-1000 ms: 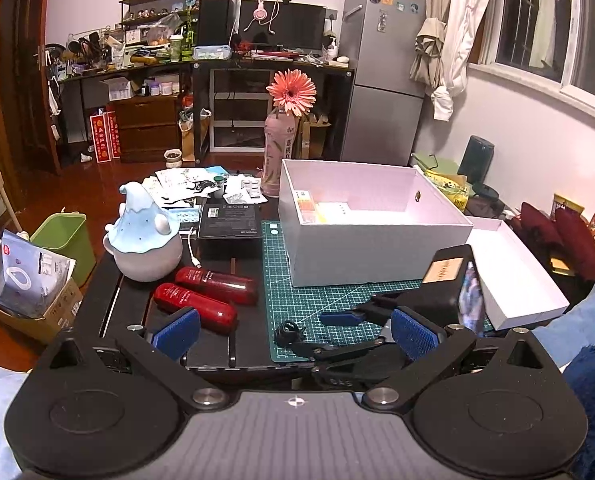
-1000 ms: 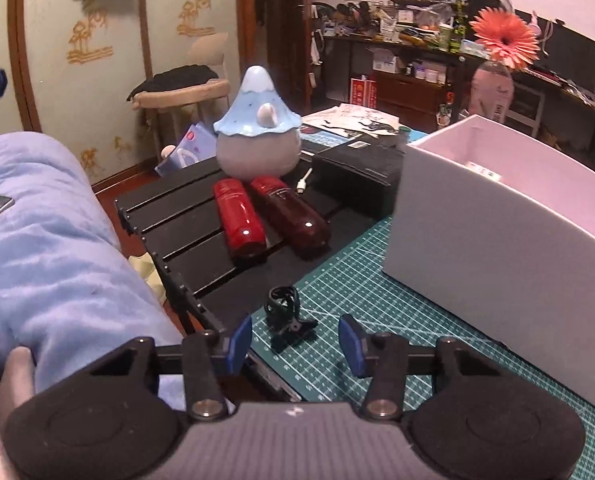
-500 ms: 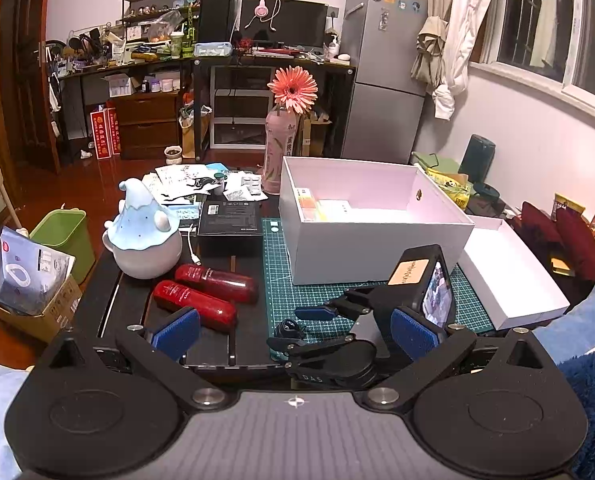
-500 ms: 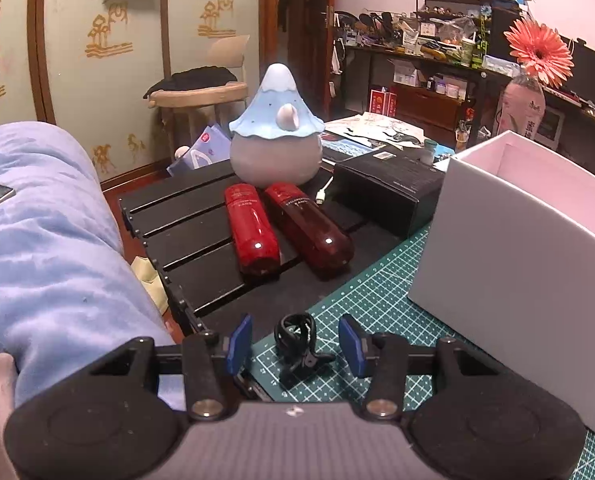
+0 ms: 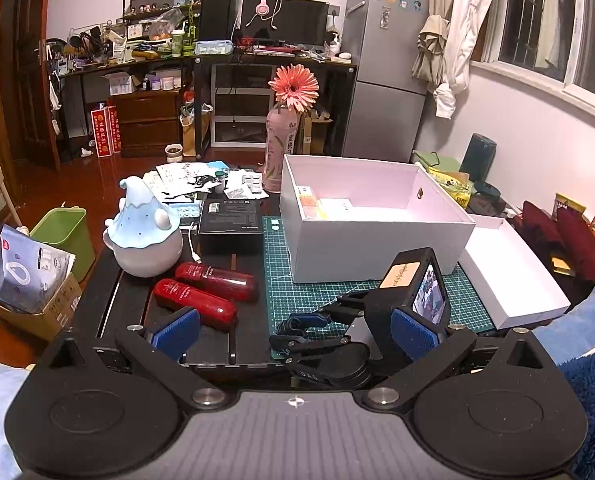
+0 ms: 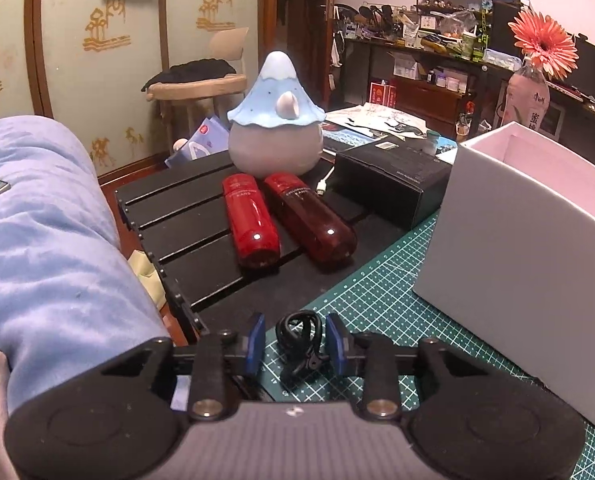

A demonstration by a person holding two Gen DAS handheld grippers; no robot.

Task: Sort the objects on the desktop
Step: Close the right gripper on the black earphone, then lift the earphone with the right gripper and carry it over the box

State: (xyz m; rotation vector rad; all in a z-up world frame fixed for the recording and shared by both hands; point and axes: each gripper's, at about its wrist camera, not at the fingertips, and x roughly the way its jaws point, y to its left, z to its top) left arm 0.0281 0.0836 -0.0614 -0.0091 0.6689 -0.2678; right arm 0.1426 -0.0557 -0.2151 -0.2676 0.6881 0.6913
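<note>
Legible text is limited.

1. Pink bottle (image 6: 524,100) holding the flower: dark Chinese characters printed vertically on its label. In the right wrist view the character "蜜" can be read; the remaining characters are too small to identify.
2. Two red bottles (image 6: 253,224) lying on the desk: light lettering near the cap end of each, too small to read.
3. Black box (image 5: 233,216): white label and a line of white print along its front edge, not legible.
4. Red signs (image 5: 104,137) on the floor against the far cabinet: light Chinese characters, not legible.
5. Orange sticker (image 5: 399,275) on the right hand-held gripper's camera: dark print, not legible.
</note>
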